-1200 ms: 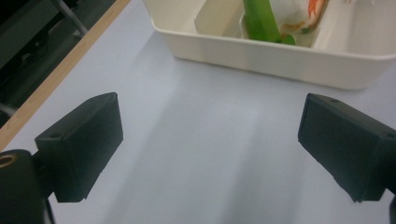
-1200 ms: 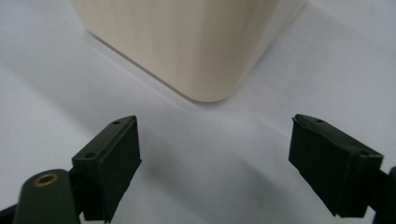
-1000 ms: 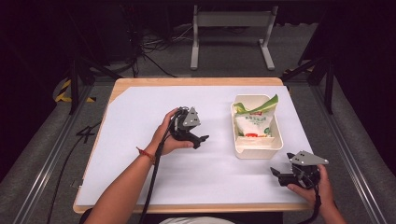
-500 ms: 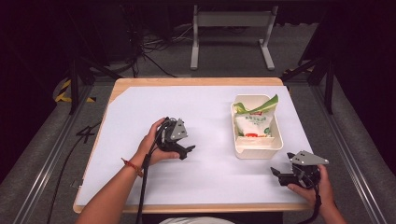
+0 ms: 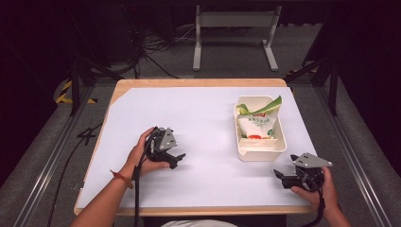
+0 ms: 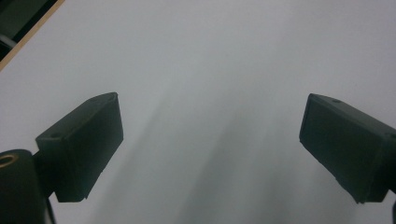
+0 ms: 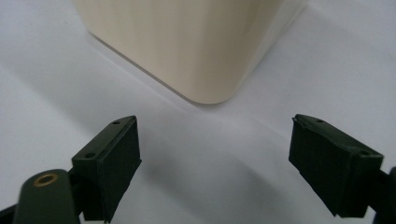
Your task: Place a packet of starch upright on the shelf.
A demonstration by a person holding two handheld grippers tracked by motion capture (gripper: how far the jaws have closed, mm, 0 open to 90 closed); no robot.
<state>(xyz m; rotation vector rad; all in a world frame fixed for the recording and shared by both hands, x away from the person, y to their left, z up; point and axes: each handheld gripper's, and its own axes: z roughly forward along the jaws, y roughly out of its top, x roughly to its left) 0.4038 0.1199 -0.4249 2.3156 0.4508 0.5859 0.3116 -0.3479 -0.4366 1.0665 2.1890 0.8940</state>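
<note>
The high view looks forward and down from the person's side, taking in the whole white counter (image 5: 198, 123) from well back. The left gripper view rides low on the left tongs (image 6: 210, 154), close over bare counter. The right gripper view sits equally close on the right tongs (image 7: 215, 154), facing a corner of the cream bin (image 7: 187, 42), which the high view shares.

2 tongs: left tongs (image 5: 178, 160), right tongs (image 5: 280, 178); 1 cream bin (image 5: 263, 150); 1 snack bag (image 5: 257, 124); 1 table (image 5: 198, 82)
</note>
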